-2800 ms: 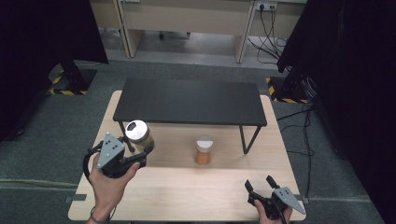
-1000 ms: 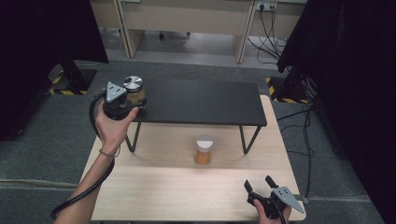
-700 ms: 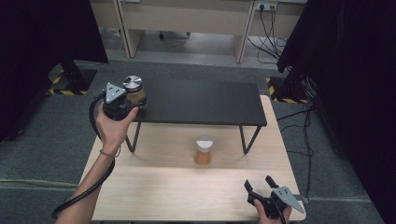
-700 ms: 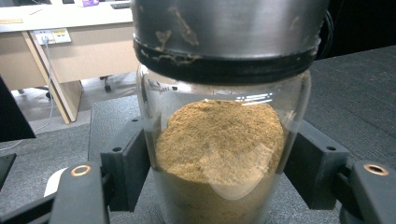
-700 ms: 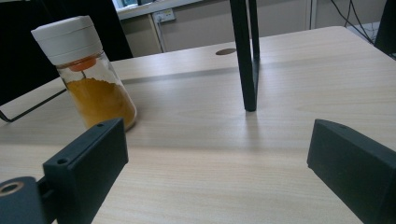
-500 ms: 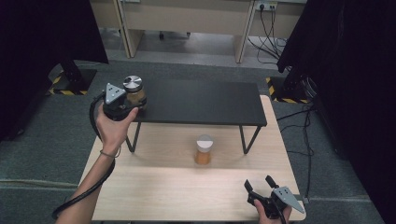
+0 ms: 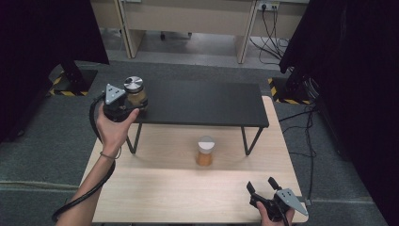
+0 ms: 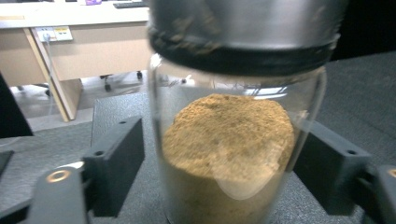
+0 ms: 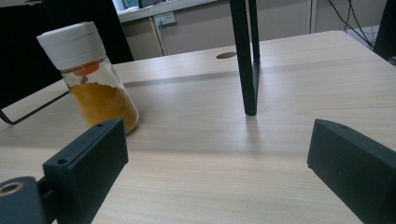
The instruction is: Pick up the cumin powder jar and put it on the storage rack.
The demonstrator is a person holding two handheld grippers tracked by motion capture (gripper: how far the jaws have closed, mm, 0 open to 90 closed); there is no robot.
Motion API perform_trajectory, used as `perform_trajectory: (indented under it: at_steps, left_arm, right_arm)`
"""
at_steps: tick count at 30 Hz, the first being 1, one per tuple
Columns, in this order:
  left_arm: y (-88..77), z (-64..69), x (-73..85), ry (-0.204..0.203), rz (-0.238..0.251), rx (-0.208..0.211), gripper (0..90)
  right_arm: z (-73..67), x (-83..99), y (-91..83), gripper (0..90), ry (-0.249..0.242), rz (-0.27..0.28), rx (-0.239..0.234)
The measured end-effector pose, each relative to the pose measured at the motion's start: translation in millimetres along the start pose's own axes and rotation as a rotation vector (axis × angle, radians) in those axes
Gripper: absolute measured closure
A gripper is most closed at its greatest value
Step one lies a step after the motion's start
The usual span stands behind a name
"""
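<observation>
Left gripper view: jar (image 8: 233, 140) base cut off; fingers (image 8: 114, 163) just opened, flanking jar, contact unclear.

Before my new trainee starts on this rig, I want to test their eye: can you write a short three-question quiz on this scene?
1. True or false: the glass jar with the metal lid and brown powder stands on the black metal shelf.
2. Which gripper has a jar between its jaws? A) the left gripper B) the right gripper
3. Where is the white-lidded jar of orange powder?

Key
1. True; it stands at the shelf's left end.
2. A. The left jaws have just been opening and stand clear of the glass on one side at least; the right jaws are open over bare wooden table.
3. On the wooden table, in front of the shelf.
</observation>
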State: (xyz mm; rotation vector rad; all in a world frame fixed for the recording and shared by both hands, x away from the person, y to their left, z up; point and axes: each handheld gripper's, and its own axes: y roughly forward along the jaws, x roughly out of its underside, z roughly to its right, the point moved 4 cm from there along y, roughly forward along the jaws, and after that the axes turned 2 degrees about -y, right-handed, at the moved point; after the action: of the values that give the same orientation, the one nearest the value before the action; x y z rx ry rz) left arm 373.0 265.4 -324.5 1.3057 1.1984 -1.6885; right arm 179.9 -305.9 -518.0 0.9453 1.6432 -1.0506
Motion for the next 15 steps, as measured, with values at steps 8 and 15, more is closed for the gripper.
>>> perform_trajectory:
  at_steps: [8, 15]
  left_arm:
    - [-19.3, -0.8, 18.3, 0.046, 0.082, 0.014, 1.3]
    - [-31.6, 1.7, 20.5, 0.06, 0.119, 0.016, 0.5]
  right_arm:
    - [-0.2, 0.2, 1.1, 5.3, 0.007, -0.006, -0.007]
    - [-2.0, -0.5, 0.7, 5.3, 0.003, -0.005, -0.01]
